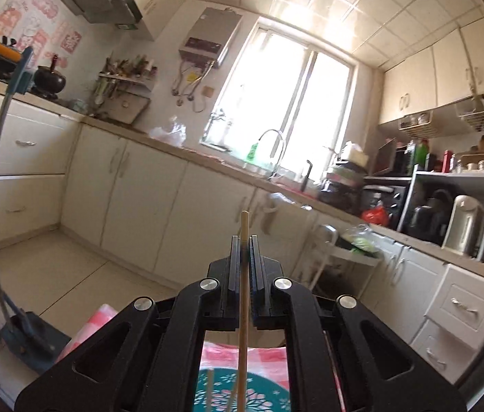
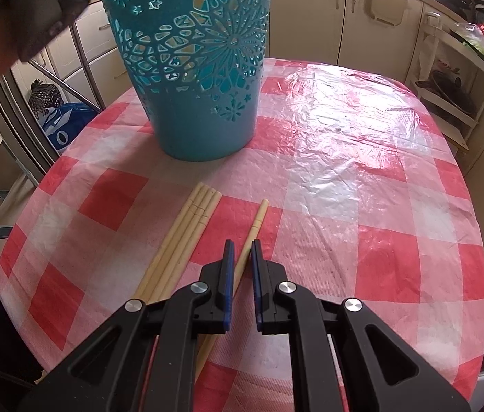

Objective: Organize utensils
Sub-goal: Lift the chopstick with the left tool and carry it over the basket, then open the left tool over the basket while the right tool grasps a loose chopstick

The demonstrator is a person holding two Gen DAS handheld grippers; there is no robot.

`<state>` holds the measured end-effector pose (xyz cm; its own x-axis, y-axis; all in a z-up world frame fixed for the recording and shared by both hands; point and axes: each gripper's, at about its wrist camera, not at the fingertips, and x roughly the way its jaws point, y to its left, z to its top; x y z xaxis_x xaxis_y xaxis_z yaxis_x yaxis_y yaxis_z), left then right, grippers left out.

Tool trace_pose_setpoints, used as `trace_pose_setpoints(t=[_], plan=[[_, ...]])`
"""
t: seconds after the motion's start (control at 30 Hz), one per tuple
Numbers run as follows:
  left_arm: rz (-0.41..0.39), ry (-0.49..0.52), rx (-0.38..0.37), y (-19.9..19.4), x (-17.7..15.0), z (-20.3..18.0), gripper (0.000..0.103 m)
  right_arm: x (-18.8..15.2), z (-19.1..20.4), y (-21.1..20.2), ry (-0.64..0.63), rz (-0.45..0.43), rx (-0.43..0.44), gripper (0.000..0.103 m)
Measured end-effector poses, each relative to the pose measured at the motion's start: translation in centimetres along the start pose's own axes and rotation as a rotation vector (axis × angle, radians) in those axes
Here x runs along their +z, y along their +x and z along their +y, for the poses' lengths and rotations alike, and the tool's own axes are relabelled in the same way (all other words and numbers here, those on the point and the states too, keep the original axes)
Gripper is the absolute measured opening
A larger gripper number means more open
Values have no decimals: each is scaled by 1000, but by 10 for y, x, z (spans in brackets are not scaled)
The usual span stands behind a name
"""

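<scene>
Chopstick (image 1: 243,295) upright in left claw (image 1: 245,240)

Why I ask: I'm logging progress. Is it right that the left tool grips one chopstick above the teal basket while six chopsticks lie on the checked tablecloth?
Not quite: the right wrist view shows five chopsticks on the checked tablecloth, a bundle of four plus a single chopstick between the right tool's open jaws. The left tool does grip one chopstick above the teal basket.

- Daylight enters through the window (image 1: 286,110), which is overexposed; flare spreads across the ceiling tiles (image 1: 327,10).
- Glare reflects off the plastic tablecloth (image 2: 345,130).
- Fisheye distortion bends the cabinets (image 1: 139,185); corners are vignetted dark.
- Focus is soft throughout.
</scene>
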<state>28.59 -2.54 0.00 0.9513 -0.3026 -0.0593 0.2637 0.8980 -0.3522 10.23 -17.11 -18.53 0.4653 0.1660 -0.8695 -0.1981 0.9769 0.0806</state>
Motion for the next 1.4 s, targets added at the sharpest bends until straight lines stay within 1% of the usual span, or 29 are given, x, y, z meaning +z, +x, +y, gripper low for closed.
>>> trace_pose_setpoints(t=[0.07,0.13,0.17,0.33,0.4,0.43,0.47,0.5,0.53,0.57,0.63,0.67,0.77,0.8,0.9,1.07,1.13,1.2,1.23,1.27,1.33,1.4], plan=[[6,16,26,0,-4,-1,4,1,-1,0,-2,3,4,10],[-12,68,58,-5,-3,-6,4,1,-1,1,-1,5,4,11],[-11,85,63,-6,-5,-8,4,1,0,0,-2,6,5,11],[61,114,49,-8,-16,-13,4,-1,1,-1,1,11,8,11],[98,118,43,-10,-23,-14,7,-1,0,-2,3,14,10,11],[128,122,45,-14,-27,-14,13,-1,-1,-2,9,17,16,11],[144,126,49,-16,-31,-14,23,-1,-3,-3,18,20,25,12],[164,128,59,-21,-35,-12,29,-1,-6,-3,31,23,37,13],[175,127,67,-29,-40,-7,37,-1,-9,-3,49,27,54,16],[186,123,76,-36,-44,-3,42,-1,-12,-4,64,31,69,19],[217,103,93,-52,-51,8,45,-2,-16,-5,94,36,102,23],[230,90,102,-58,-54,13,48,-2,-17,-5,105,37,108,23],[271,26,133,-75,-63,31,54,-4,-18,-5,117,34,108,23],[279,16,139,-77,-65,34,54,-4,-18,-5,121,32,104,23],[304,8,143,-81,-69,42,57,-5,-14,-6,117,22,63,23],[301,25,157,-86,-69,44,64,-7,-6,-6,94,9,10,23],[303,37,157,-88,-69,43,66,-6,-2,-6,68,6,-17,23],[310,46,157,-87,-69,41,67,-6,4,-6,20,8,-53,19],[314,49,157,-88,-69,41,70,-6,7,-6,3,10,-49,9],[315,51,158,-87,-67,42,71,-5,8,-6,-7,15,-37,7],[313,52,163,-87,-67,42,72,-5,3,-7,12,13,-27,6],[309,43,166,-87,-66,43,73,-3,-9,-12,84,-9,6,6]])
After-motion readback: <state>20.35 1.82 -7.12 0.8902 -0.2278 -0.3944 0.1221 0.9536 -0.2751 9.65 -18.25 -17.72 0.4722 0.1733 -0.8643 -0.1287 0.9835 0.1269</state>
